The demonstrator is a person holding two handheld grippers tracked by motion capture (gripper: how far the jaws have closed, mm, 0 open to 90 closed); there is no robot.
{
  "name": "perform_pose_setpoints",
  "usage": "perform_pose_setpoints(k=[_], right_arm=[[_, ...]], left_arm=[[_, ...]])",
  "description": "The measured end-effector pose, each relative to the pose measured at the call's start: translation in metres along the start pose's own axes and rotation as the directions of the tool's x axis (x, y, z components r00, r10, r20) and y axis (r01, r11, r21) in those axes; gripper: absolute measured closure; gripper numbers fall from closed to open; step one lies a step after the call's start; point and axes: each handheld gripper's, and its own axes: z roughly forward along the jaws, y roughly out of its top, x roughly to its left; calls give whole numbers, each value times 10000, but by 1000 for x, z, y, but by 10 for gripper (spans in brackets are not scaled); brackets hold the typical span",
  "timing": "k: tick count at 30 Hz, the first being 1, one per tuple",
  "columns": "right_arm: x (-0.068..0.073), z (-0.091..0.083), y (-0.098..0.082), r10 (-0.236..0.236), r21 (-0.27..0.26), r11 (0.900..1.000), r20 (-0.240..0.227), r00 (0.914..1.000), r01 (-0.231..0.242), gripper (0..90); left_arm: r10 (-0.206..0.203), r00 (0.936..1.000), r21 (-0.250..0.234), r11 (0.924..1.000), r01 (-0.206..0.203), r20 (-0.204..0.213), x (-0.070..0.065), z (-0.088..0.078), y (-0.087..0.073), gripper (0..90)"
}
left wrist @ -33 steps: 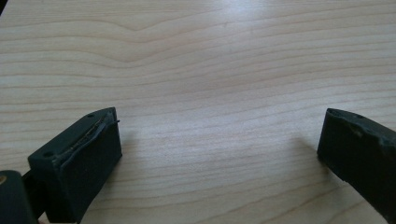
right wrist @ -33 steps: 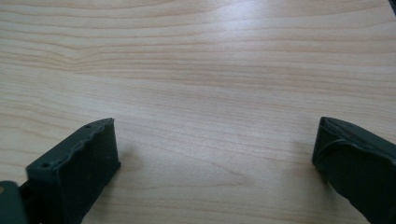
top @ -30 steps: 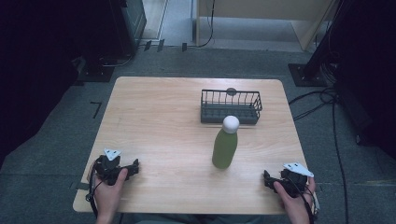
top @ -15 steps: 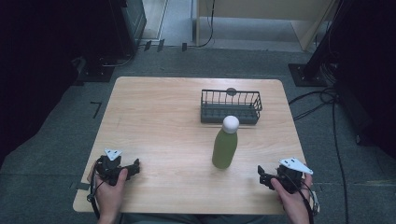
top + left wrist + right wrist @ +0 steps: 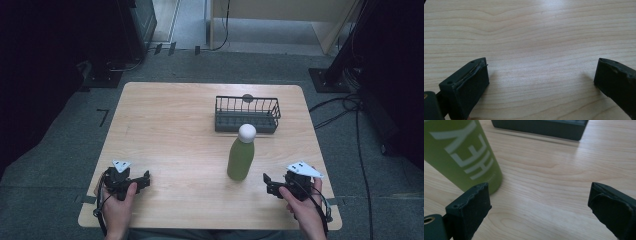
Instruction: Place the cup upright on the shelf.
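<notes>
The wooden table (image 5: pixel 165 130) carries a dark wire basket (image 5: pixel 247 114) toward its far side and, just in front of it, an upright green bottle (image 5: pixel 241 157) with a white cap. Over the last second the right gripper (image 5: pixel 270 183) has left the table's near right corner and come in toward the bottle, while the left gripper (image 5: pixel 142 181) has kept to its place near the left front edge; that suggests the bottle is about to be taken by the right hand. Its jaws have just been opening and stand wide apart with bare wood between them (nothing held). In the right gripper view the bottle (image 5: pixel 461 152) rises just beyond the left jaw, off to the side of the gap and not yet inside it. The left gripper (image 5: pixel 541 82) gapes wide too, empty.
</notes>
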Motion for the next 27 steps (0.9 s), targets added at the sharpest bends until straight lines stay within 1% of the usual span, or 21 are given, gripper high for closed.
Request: perform_pose_setpoints(k=[3,4,5,8,12,17,18,19,22,27], right_arm=[[6,2,4,-87,-65,9999,-212,9997,85,46],[11,3,6,-155,-119,9998,-365,9992,150,56],[11,3,6,-155,-119,9998,-365,9992,150,56],[19,5,10,-230,-126,9997,-726,9971,221,56],[30,7,16,-445,-251,9988,-1288,9907,416,56],[44,10,22,-656,-324,9976,-1810,9813,608,56],[48,12,25,-657,-358,9976,-1843,9807,601,60],[48,12,25,-657,-358,9976,-1843,9807,601,60],[54,15,29,-644,-416,9975,-1771,9821,579,60],[64,21,39,-580,-555,9973,-1795,9820,487,65]], left_arm=[[4,10000,2,10000,-4,1,0,0,0,0],[2,10000,3,10000,-2,1,0,0,0,0],[2,10000,3,10000,-2,1,0,0,0,0],[3,10000,4,10000,-3,2,0,0,0,0],[1,10000,2,10000,-1,1,0,0,0,0],[4,10000,1,10000,-4,1,0,0,0,0],[4,10000,3,10000,-4,1,0,0,0,0],[4,10000,3,10000,-4,1,0,0,0,0],[2,10000,2,10000,-2,1,0,0,0,0],[4,10000,2,10000,-4,1,0,0,0,0]])
